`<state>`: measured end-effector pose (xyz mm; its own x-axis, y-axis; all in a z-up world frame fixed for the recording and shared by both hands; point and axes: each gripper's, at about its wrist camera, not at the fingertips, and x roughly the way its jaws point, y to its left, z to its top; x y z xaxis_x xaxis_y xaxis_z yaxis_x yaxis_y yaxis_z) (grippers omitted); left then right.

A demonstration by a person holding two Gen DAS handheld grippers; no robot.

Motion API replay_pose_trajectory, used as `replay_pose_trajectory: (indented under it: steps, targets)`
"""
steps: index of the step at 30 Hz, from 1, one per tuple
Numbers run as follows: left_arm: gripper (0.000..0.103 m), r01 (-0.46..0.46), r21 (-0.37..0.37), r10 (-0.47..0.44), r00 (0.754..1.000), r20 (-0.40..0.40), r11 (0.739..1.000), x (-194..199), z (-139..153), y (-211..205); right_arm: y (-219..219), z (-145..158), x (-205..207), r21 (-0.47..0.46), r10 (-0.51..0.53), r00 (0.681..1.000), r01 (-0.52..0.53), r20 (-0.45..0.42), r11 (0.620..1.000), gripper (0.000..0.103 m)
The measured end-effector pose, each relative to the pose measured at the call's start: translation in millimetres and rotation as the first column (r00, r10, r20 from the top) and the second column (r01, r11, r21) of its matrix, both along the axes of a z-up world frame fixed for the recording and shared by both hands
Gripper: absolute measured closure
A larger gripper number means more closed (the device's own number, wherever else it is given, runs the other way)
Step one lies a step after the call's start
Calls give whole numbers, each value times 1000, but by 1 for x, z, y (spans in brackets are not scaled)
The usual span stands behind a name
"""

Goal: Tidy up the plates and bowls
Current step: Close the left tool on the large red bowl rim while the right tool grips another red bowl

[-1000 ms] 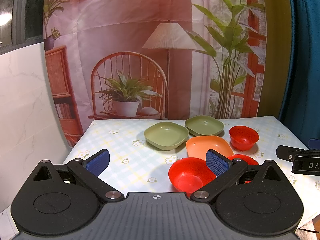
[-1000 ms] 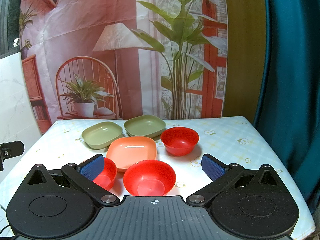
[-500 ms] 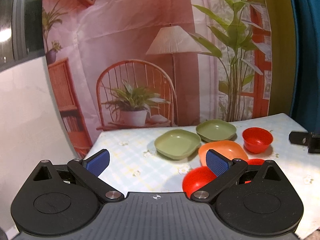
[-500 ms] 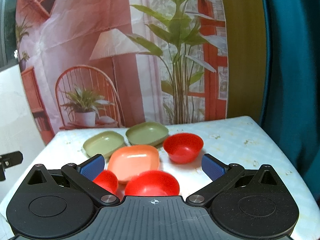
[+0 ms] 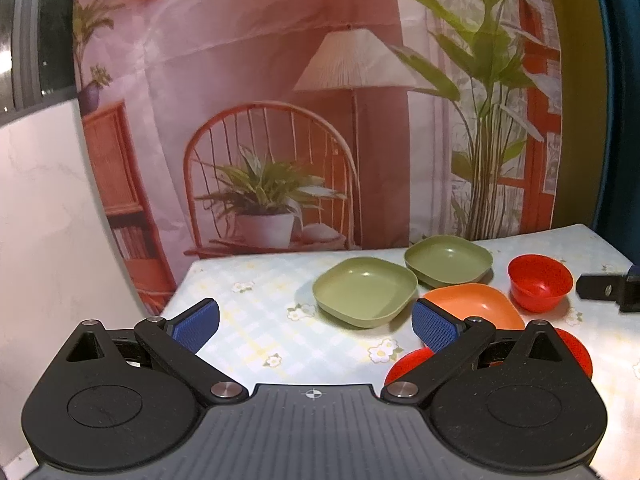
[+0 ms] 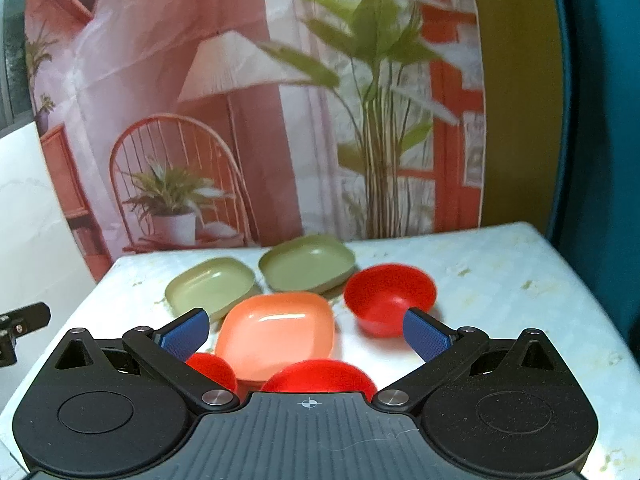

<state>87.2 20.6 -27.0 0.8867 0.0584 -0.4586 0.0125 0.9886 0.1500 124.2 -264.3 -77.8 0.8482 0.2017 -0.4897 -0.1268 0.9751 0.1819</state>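
Note:
Two green square plates (image 5: 365,290) (image 5: 449,258) lie side by side at the back of the table, with an orange square plate (image 5: 472,303) in front of them. A red bowl (image 5: 539,281) stands far right; two more red bowls (image 5: 408,363) (image 5: 576,350) are partly hidden behind my left gripper (image 5: 314,322), which is open and empty. In the right wrist view the green plates (image 6: 210,284) (image 6: 306,262), orange plate (image 6: 278,328) and red bowls (image 6: 390,298) (image 6: 320,376) (image 6: 212,368) lie ahead of my open, empty right gripper (image 6: 306,332).
The table wears a pale checked cloth with flowers (image 5: 260,320). A printed backdrop of a chair, lamp and plants (image 5: 280,140) hangs behind it. A white panel (image 5: 48,220) stands left, a teal curtain (image 6: 600,120) right. Each gripper's tip shows at the other view's edge (image 5: 608,292) (image 6: 20,324).
Both grippers have pulled back and tilted upward, so the dishes sit lower in each view and the near red bowls slip behind the gripper bodies. No dish has moved.

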Motion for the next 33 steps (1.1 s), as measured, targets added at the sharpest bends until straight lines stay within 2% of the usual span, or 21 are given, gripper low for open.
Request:
replay_pose_trajectory:
  steps: [7, 14, 24, 30, 33]
  targets:
    - [0, 12, -18, -13, 999, -34, 1000, 19, -23, 10, 20, -27, 14, -69, 10, 1000, -11, -21, 998, 0]
    - [0, -6, -35, 3, 998, -67, 999, 32, -43, 18, 23, -47, 26, -36, 1, 999, -2, -34, 999, 0]
    - [0, 3, -41, -7, 993, -118, 999, 46, -64, 13, 22, -66, 31, -42, -11, 997, 8, -73, 999, 0]
    - [0, -8, 11, 10, 990, -142, 1000, 52, -77, 7, 26, -74, 27, -80, -17, 997, 11, -78, 997, 0]
    - [0, -6, 5, 7, 987, -161, 1000, 54, -81, 9, 27, -79, 24, -74, -6, 996, 0, -88, 997, 0]
